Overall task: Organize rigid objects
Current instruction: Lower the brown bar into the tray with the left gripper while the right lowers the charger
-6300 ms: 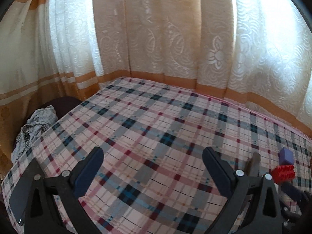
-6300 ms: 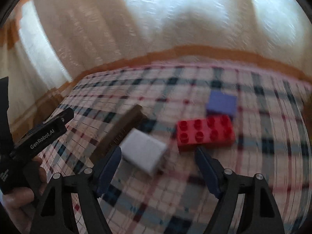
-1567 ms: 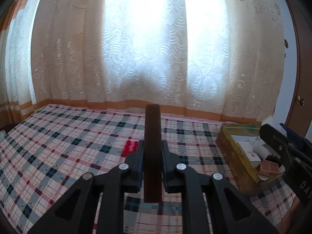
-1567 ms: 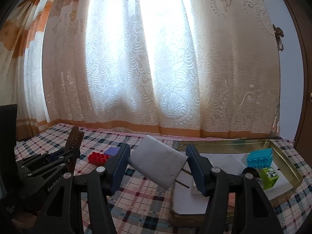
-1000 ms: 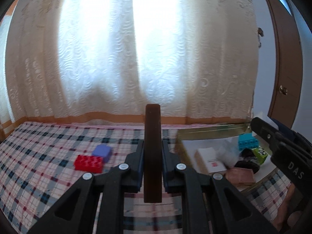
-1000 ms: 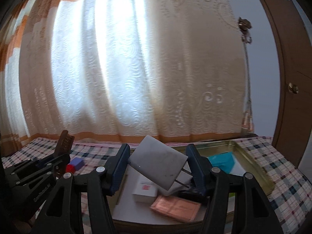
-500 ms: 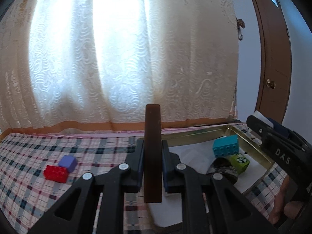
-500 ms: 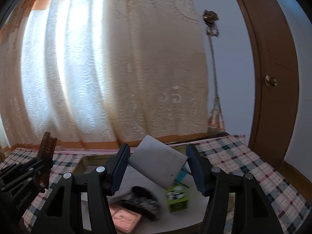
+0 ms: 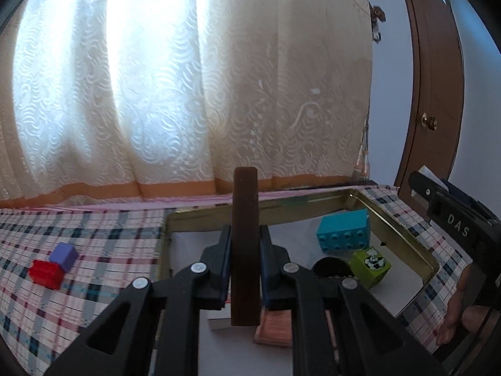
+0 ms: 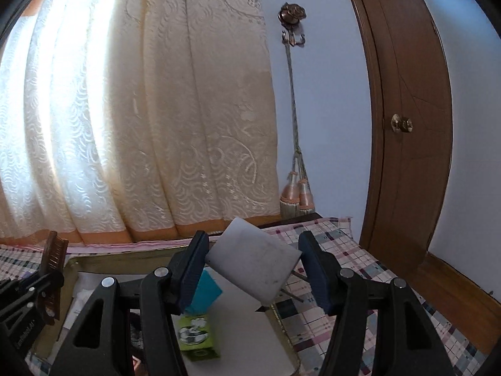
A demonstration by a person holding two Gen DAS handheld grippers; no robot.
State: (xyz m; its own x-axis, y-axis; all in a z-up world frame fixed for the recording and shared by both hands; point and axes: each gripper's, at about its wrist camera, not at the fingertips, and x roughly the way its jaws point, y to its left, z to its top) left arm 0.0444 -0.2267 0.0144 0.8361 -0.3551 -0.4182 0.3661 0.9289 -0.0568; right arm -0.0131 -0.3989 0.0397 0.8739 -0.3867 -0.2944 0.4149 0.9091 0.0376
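Brass-coloured metal tray (image 9: 404, 224) on the plaid bedspread (image 9: 103, 235) holds one teal brick (image 9: 343, 232), one green cube (image 9: 371, 266), one dark round item, a pinkish flat piece — 2 more blocks, red (image 9: 45, 274) and purple (image 9: 64, 255), lie outside, off its left edge. Left gripper (image 9: 245, 269) clamps a brown bar (image 9: 245, 241) upright; right gripper (image 10: 252, 269) pinches a tilted white block (image 10: 252, 266), both over the tray.

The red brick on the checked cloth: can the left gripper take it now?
Probably not. The left gripper is shut on the brown bar, so its jaws are occupied, and the red brick lies away to its left, outside the tray.
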